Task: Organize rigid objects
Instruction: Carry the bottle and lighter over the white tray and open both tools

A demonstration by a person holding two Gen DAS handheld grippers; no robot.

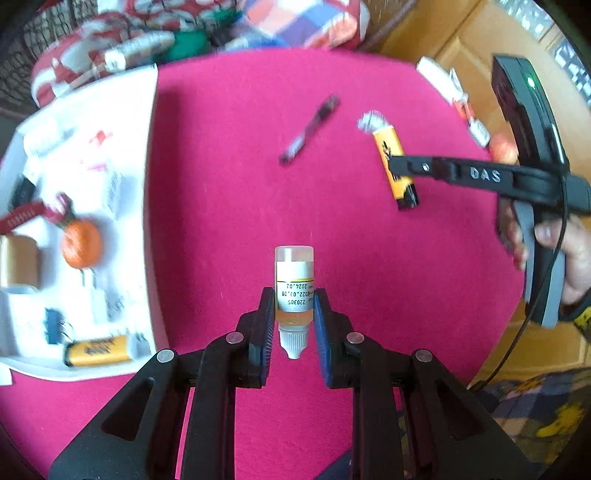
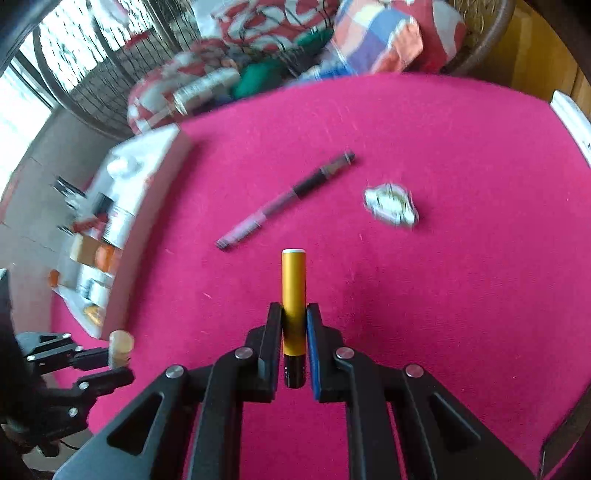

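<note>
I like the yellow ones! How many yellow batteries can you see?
2. One yellow battery is held in the right gripper; another lies in the white tray. More may be hidden.

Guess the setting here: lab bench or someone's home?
Most likely a home living room, not a lab. A pink cloth covers the table, patterned cushions sit on a wicker chair behind it, and a wooden floor shows past the edge. Both grippers hold small household items.

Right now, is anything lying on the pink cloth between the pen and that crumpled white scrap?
No. In the right wrist view, the stretch of pink cloth between the pen and the white scrap is bare; they lie apart.
</note>
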